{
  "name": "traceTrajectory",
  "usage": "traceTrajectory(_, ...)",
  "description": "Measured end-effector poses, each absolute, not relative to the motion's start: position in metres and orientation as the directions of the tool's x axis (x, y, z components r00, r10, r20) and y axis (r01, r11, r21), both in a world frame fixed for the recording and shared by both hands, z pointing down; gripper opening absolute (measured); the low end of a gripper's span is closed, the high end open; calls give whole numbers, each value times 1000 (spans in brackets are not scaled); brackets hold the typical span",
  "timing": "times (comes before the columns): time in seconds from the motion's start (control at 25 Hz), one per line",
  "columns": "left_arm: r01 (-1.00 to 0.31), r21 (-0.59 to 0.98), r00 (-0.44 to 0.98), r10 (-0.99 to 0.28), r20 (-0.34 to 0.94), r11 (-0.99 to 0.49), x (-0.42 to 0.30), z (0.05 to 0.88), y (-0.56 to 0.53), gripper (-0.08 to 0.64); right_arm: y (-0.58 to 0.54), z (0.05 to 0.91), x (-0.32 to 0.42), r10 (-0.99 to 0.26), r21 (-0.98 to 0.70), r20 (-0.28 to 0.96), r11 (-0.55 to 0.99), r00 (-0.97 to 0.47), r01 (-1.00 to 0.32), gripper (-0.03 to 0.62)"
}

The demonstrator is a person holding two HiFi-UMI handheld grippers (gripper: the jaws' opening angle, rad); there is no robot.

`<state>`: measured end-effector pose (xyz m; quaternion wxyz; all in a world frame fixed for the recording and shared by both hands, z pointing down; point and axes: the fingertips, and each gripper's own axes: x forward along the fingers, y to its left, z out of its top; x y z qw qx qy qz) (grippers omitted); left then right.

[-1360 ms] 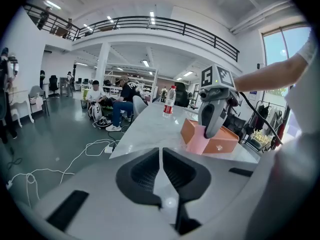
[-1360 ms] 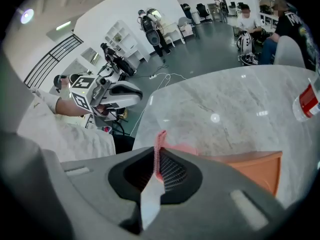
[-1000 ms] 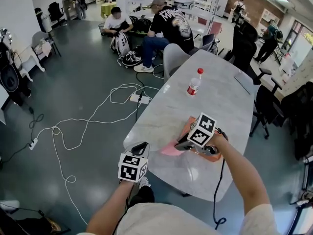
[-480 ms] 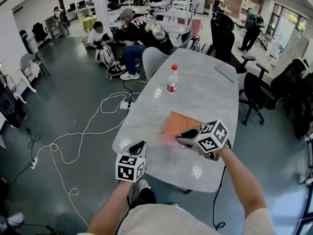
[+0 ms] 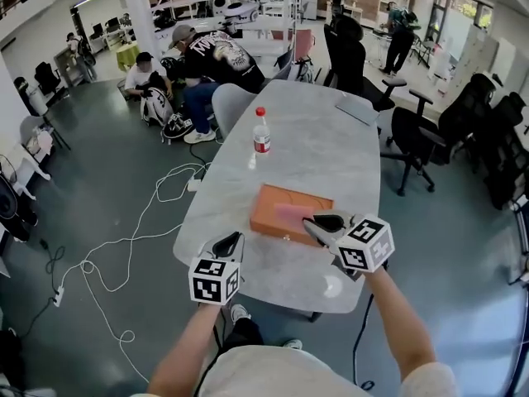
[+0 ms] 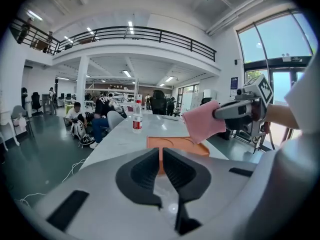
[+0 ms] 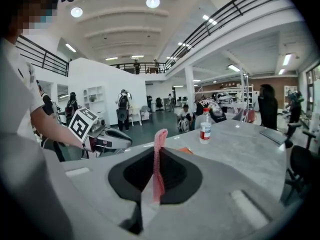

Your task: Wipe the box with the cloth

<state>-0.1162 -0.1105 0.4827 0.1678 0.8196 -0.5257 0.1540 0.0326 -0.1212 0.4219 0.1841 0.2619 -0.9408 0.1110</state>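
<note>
left gripper (image 6: pixel 161 156) idle at table (image 5: pixel 331 164) edge, jaws together on nothing, likely kept clear of wipe. capped bottle (image 5: pixel 261 132) stands beyond. orange box (image 5: pixel 269 213) lies flat mid-table, lid shut, contents unseen. pink cloth (image 5: pixel 289 213) hangs just over box top, pinched in right gripper (image 5: pixel 312 221), seemingly poised for wiping.

open-plan office: swivel chairs (image 5: pixel 411 131), long table (image 5: pixel 314 151), mezzanine (image 6: pixel 135 34).

The cloth (image 5: pixel 291 213) is soft, box (image 5: pixel 269 211) matt, table (image 5: pixel 318 143) glossy
</note>
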Motion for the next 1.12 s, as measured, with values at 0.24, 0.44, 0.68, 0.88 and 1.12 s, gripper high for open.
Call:
traceTrajectory(0.24, -913, 107, 402, -820, 409, -394, -99, 474, -108, 26, -113, 420, 69, -580, -147, 308, 754, -754, -641, 15)
traceTrajectory(0.44, -914, 107, 400, -828, 393, -391, -86, 469, -105, 26, -104, 418, 97, -682, -166, 243, 672, -690, -722, 15)
traceTrajectory(0.68, -906, 96, 416, -826, 381, -412, -71, 467, -101, 26, -100, 417, 119, -761, -155, 202, 597, -617, -787, 15)
traceTrajectory(0.88, -905, 96, 418, -824, 382, -415, -64, 466, -100, 26, -98, 417, 130, -777, -160, 189, 579, -600, -800, 15)
traceTrajectory(1.12, -905, 90, 417, -823, 385, -416, -59, 467, -97, 26, -95, 418, 135, -777, -153, 190, 580, -600, -800, 15)
